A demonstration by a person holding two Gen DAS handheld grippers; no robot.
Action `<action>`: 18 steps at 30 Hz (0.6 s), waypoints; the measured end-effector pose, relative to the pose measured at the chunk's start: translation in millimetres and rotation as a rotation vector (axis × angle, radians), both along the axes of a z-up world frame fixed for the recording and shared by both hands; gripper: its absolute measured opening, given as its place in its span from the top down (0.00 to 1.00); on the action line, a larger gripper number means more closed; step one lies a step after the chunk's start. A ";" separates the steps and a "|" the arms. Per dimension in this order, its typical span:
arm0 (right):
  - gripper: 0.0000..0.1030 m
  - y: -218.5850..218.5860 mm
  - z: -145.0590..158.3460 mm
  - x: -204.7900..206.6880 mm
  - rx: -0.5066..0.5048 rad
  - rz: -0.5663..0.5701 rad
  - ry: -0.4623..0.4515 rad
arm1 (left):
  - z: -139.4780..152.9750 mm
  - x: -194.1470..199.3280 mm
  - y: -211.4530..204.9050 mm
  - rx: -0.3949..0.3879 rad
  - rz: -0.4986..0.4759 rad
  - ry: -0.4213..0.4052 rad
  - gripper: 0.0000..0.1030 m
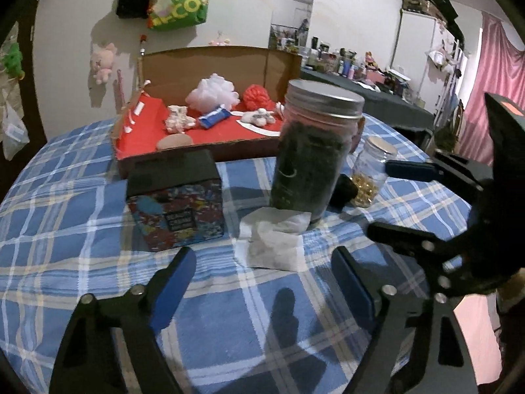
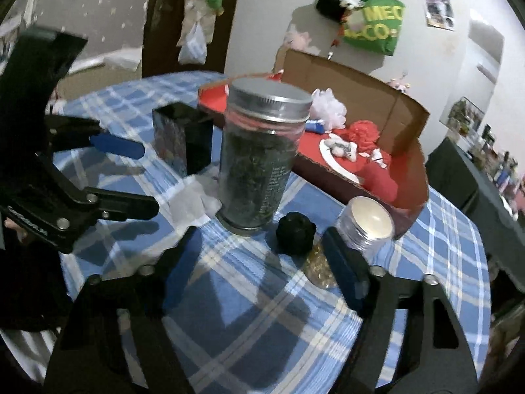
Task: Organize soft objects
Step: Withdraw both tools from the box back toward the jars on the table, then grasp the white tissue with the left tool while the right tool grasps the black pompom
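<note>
Both grippers stood open over the blue plaid tablecloth [image 1: 65, 216], nothing between the pads. Left gripper [image 1: 262, 282] hung low just short of the white tissue [image 1: 272, 243], bare cloth in its gap. Right gripper [image 2: 259, 269] was spread with a small black lump [image 2: 295, 233] just ahead of its gap, not touched; its right pad sat right against the small glass jar [image 2: 364, 226] of gold bits.

Tissue lay crumpled at the foot of the tall jar [image 1: 311, 151] with dark contents and a metal lid, touching or tucked against its base, can't tell which. Patterned black box [image 1: 177, 203] stood just left of the tissue, narrow lane between them.

Cardboard tray [image 1: 229, 151] with red lining sat behind, its front wall close to the box and tall jar. Inside were soft items: white pouf [image 1: 213, 93], red pouf [image 1: 257, 97], small pale plush [image 1: 178, 118], blue wrapper [image 1: 213, 118].

Open room was the near cloth under both grippers. Right table edge dropped off close behind the small jar. Each gripper showed in the other's view at the side, apart, tall jar between their lines.
</note>
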State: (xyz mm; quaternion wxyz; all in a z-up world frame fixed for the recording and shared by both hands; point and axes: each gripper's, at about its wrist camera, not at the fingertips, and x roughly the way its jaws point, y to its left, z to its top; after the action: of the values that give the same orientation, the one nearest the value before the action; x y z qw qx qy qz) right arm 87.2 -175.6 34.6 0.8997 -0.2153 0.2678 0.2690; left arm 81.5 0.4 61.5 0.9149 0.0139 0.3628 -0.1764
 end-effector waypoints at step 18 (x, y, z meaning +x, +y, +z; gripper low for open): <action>0.45 35.2 -34.9 7.0 -0.394 -0.019 -0.209 | -14.2 19.5 -8.8 0.026 -0.071 0.052 0.46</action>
State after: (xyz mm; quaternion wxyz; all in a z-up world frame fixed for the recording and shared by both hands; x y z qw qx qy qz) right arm 94.2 -140.4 -0.3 0.8655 -0.4112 0.2227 0.1793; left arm 101.0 -8.4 47.3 0.8981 0.0340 0.3878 -0.2044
